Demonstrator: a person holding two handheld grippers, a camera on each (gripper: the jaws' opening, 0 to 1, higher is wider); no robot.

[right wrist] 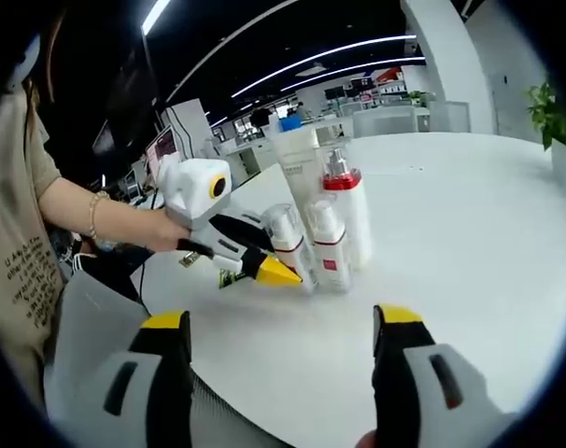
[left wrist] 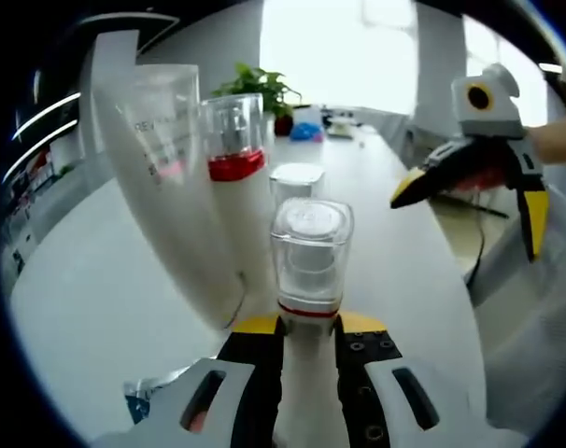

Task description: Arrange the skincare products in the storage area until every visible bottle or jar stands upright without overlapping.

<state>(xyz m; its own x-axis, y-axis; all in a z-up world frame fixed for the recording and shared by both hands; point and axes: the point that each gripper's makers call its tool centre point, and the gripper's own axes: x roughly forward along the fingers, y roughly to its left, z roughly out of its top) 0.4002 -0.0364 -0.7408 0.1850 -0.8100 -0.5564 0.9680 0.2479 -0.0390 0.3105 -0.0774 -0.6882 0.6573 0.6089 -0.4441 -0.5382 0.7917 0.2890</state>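
Left gripper (left wrist: 306, 327) clamps small bottle (left wrist: 309, 257) upright (to seat beside tall tube (left wrist: 166, 177)) | right gripper (right wrist: 283, 327) wide, waiting near.

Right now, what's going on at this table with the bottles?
A person is grouping skincare bottles on a white table. The left gripper is closed on a small clear-capped bottle, beside a tall white tube and a red-banded pump bottle. The right gripper hangs open, apart from the upright cluster.
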